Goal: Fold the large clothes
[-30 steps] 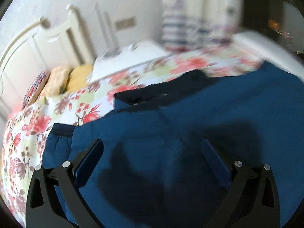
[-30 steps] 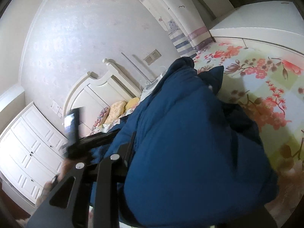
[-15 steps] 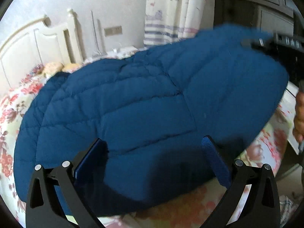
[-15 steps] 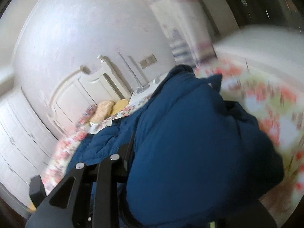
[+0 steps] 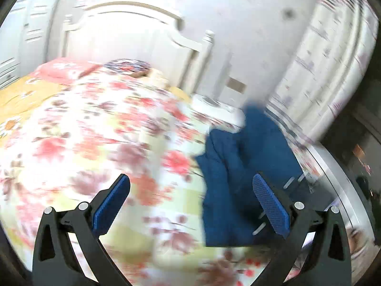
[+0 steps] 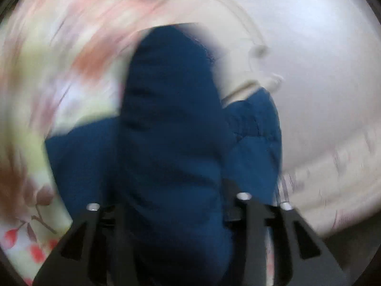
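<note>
A dark blue quilted jacket (image 5: 240, 166) hangs bunched at the right of the left wrist view, over the floral bed. My left gripper (image 5: 190, 202) is open and empty, its blue pads (image 5: 270, 206) wide apart, to the left of the jacket. In the right wrist view the jacket (image 6: 171, 128) fills the middle and drapes over my right gripper (image 6: 171, 214), which is shut on it; its fingertips are hidden under the cloth. Both views are blurred by motion.
The bed has a floral cover (image 5: 95, 143) with pillows (image 5: 62, 71) at a white headboard (image 5: 133, 33). A patterned curtain (image 5: 328, 71) hangs at the right. The bed's white edge (image 5: 333, 174) runs along the right.
The left gripper has swung away from the jacket and now faces the bare bed. The right gripper has turned and moved fast with the jacket still in it.
</note>
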`<state>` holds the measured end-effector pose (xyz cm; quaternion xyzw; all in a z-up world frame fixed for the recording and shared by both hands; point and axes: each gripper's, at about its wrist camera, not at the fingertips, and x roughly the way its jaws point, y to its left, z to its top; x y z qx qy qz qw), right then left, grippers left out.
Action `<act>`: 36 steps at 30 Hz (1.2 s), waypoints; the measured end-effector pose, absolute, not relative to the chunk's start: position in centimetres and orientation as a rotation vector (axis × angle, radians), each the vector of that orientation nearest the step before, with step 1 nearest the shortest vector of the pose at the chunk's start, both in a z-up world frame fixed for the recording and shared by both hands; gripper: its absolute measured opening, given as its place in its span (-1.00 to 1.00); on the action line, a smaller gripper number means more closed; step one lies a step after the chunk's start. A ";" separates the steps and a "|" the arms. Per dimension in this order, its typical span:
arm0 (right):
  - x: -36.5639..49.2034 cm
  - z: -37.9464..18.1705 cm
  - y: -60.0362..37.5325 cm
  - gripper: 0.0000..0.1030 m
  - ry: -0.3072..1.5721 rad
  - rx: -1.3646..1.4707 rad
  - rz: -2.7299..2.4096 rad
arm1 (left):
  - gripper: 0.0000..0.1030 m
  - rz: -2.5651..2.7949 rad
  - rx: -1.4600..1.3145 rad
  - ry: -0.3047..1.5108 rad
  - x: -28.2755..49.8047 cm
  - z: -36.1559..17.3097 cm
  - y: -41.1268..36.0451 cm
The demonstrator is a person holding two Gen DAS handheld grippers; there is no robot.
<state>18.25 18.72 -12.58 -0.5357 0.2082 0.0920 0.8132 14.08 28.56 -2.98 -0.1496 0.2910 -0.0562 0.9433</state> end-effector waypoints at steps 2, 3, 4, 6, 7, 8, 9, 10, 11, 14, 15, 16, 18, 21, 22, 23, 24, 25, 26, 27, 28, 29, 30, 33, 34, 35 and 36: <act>17.5 -13.9 19.3 -0.26 0.379 -1.207 0.154 | 0.91 -0.116 -0.292 0.602 14.2 -3.1 29.0; 17.5 -13.6 19.1 -0.26 0.382 -1.190 0.167 | 0.91 -0.124 -0.278 0.608 14.5 -3.1 28.6; 17.5 -13.0 18.2 -0.24 0.377 -1.162 0.203 | 0.91 -0.140 -0.258 0.618 15.0 -3.1 28.0; 17.2 -12.7 17.5 -0.21 0.361 -1.161 0.235 | 0.91 -0.187 -0.210 0.626 16.1 -2.5 26.3; 16.9 -12.8 17.4 -0.16 0.342 -1.173 0.235 | 0.91 -0.222 -0.177 0.617 17.0 -1.9 25.0; 16.7 -12.9 17.4 -0.14 0.327 -1.183 0.231 | 0.91 -0.247 -0.151 0.609 17.4 -1.5 24.1; 16.3 -13.0 17.4 -0.05 0.302 -1.199 0.231 | 0.91 -0.280 -0.112 0.602 18.4 -0.8 22.5; 15.8 -12.7 17.3 0.16 0.286 -1.202 0.252 | 0.91 -0.307 -0.075 0.599 19.3 -0.1 21.0; 14.5 -12.1 16.9 0.28 0.284 -1.173 0.326 | 0.91 -0.331 -0.046 0.596 20.3 0.5 19.6; 10.5 -9.0 14.9 0.56 0.267 -1.007 0.529 | 0.91 -0.391 0.022 0.600 22.1 2.3 16.1; 9.8 -7.8 13.8 0.56 0.285 -0.927 0.575 | 0.91 -0.405 0.046 0.604 22.5 2.9 15.0; 9.6 -6.5 12.3 0.52 0.313 -0.826 0.623 | 0.91 -0.419 0.073 0.607 23.2 3.3 13.9; 10.3 -3.4 7.9 0.28 0.379 -0.543 0.710 | 0.91 -0.449 0.115 0.609 24.7 4.1 11.7; 13.2 -0.7 3.1 -0.05 0.440 -0.287 0.684 | 0.91 -0.467 0.182 0.613 27.2 4.7 8.3; 13.6 -0.2 2.5 -0.06 0.448 -0.248 0.673 | 0.91 -0.468 0.205 0.618 28.4 4.7 7.2; 15.2 0.4 1.8 -0.06 0.460 -0.203 0.642 | 0.91 -0.465 0.223 0.630 29.5 4.6 6.4; 16.4 0.6 1.8 -0.06 0.479 -0.191 0.618 | 0.91 -0.452 0.250 0.648 31.0 4.3 5.4; 17.6 0.6 2.4 -0.06 0.501 -0.191 0.610 | 0.91 -0.433 0.276 0.662 32.3 3.9 4.7; 18.1 0.5 3.0 -0.06 0.511 -0.190 0.619 | 0.91 -0.413 0.297 0.685 33.7 3.3 4.2; 18.7 0.2 4.1 -0.06 0.527 -0.192 0.644 | 0.91 -0.401 0.313 0.706 34.7 2.7 3.8; 19.0 0.0 5.1 -0.06 0.540 -0.201 0.657 | 0.91 -0.387 0.342 0.722 35.6 1.9 3.5; 19.2 -0.6 6.6 -0.06 0.551 -0.229 0.674 | 0.91 -0.371 0.382 0.730 36.3 0.9 3.2; 19.0 -1.1 7.8 -0.06 0.556 -0.255 0.694 | 0.91 -0.360 0.412 0.735 36.8 0.1 3.2; 18.2 -3.6 11.3 -0.06 0.585 -0.355 0.721 | 0.91 -0.356 0.448 0.790 37.6 -3.4 3.8; 17.9 -4.5 12.1 -0.08 0.589 -0.393 0.716 | 0.91 -0.363 0.439 0.803 37.8 -4.5 4.3; 17.4 -5.3 12.3 -0.08 0.589 -0.427 0.712 | 0.91 -0.371 0.421 0.804 37.8 -5.3 4.9; 17.1 -5.9 12.6 -0.08 0.587 -0.454 0.711 | 0.91 -0.384 0.372 0.793 37.5 -6.1 6.0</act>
